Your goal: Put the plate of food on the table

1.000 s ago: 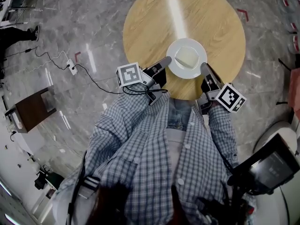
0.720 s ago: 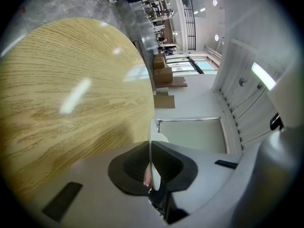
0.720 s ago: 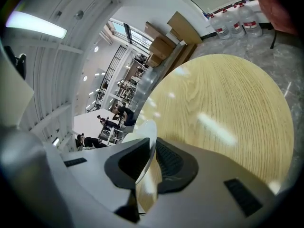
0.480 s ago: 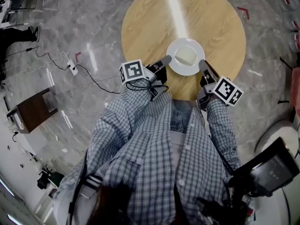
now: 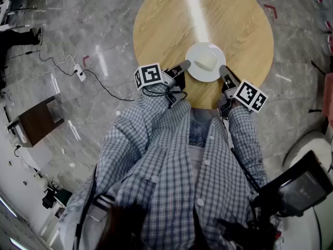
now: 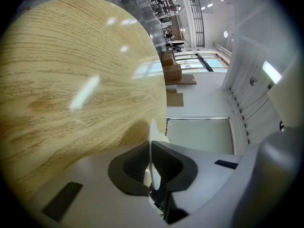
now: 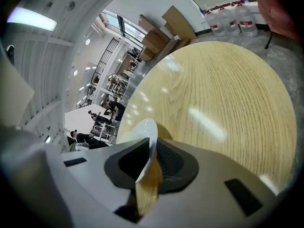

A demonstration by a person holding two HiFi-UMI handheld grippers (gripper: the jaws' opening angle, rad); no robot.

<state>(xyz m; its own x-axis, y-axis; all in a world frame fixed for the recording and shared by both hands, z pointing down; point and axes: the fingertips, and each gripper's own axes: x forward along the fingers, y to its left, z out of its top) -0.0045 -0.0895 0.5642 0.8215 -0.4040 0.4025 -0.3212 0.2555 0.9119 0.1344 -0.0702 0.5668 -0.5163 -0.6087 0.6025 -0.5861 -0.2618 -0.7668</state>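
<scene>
Plate (image 5: 200, 73) with food (image 5: 206, 62) now sits lower over the table (image 5: 166, 25) than a second ago; my left gripper (image 5: 184, 66) and right gripper (image 5: 223, 70) pinch its rim, touchdown near.

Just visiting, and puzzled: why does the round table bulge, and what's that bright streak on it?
Head view: the streak on the table is likely glare from an overhead light. Left gripper view: the wide-angle lens bows the table's edge. Right gripper view: same bulge, plus a shadow beside the plate.
</scene>
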